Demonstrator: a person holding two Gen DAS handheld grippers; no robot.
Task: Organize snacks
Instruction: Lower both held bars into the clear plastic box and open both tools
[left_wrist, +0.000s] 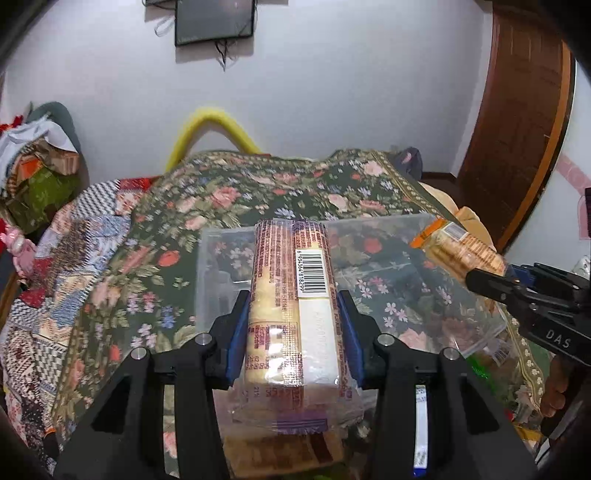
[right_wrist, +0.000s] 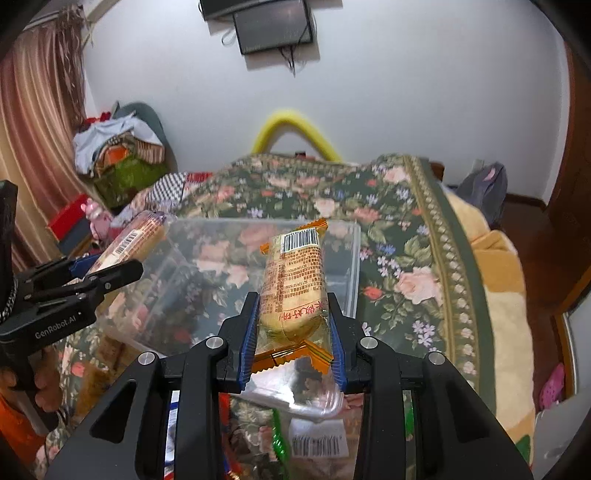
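Observation:
My left gripper (left_wrist: 293, 306) is shut on a long biscuit pack (left_wrist: 291, 295) with a barcode and a purple end seal, held above a clear plastic bin (left_wrist: 369, 225) on the floral bedspread. My right gripper (right_wrist: 293, 314) is shut on a smaller orange-edged cracker pack (right_wrist: 295, 280), which hangs over the same clear bin (right_wrist: 347, 236). In the left wrist view the right gripper (left_wrist: 491, 277) comes in from the right edge with the cracker pack (left_wrist: 458, 247). In the right wrist view the left gripper (right_wrist: 110, 271) shows at the left with the biscuit pack (right_wrist: 129, 240).
More snack packets (right_wrist: 317, 439) lie on the bedspread (right_wrist: 399, 229) under and in front of my grippers. A pile of clothes (right_wrist: 118, 155) sits at the far left by a curtain. A yellow curved tube (right_wrist: 291, 129) rises behind the bed. A wooden door (left_wrist: 524, 129) stands at the right.

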